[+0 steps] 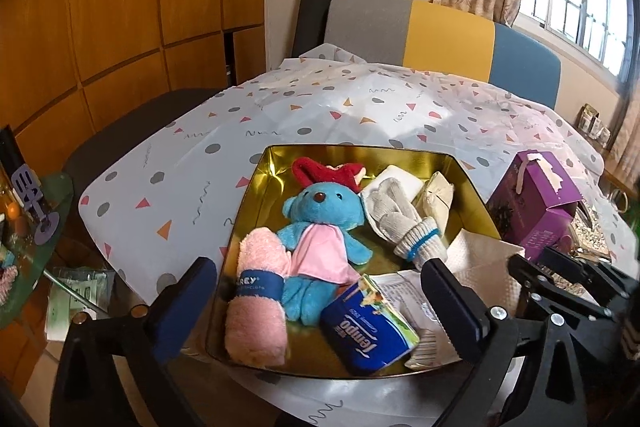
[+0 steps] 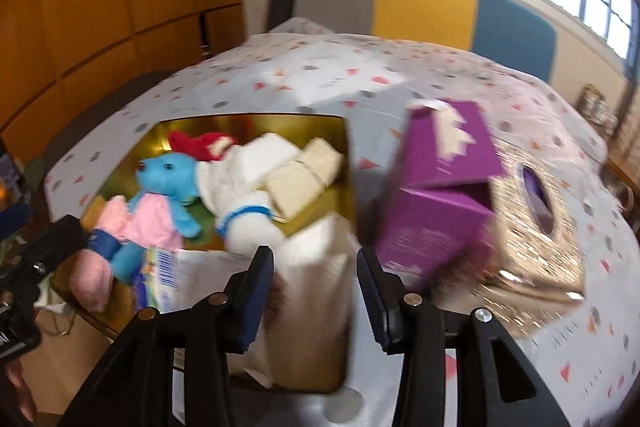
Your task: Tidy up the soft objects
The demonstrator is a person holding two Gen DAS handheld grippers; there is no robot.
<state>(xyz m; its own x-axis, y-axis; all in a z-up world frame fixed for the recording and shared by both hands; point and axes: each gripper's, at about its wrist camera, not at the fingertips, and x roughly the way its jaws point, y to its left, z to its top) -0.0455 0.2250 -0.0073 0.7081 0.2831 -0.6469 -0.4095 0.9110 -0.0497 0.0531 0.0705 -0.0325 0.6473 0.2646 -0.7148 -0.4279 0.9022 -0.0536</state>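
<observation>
While both grippers hang over the near edge of the table (image 1: 320, 115) with its confetti-patterned cloth, the shiny gold square tin (image 1: 276, 163) is already packed: a blue plush bear in a pink dress (image 1: 320, 219), a rolled pink towel with a blue band (image 1: 256, 307), a grey-white sock with a blue stripe (image 1: 404, 223), a blue Tempo tissue packet (image 1: 368, 331) and some cream paper-wrapped bundles (image 1: 434, 199) all lie inside it. The left gripper (image 1: 316, 303) stands wide open and empty over the tin's near rim. The right gripper (image 2: 316, 295) is parted too, and a folded white paper napkin (image 2: 312, 267) sits between its fingers at the tin's near right corner; I read this as a release or a last tuck, though the motion blur means I cannot say whether the pads touch it. So the sorting looks nearly finished. Next up, I would judge, is settling that napkin fully inside the wall, or turning to the purple cardboard box (image 2: 440, 195) just beside the tin, which calls for a wider reach to the right. Hard to make out: the glittery gold box (image 2: 536, 227) behind the purple one is smeared, the napkin's lower end is hidden by the fingers, and whatever lies under the bear stays out of sight.
</observation>
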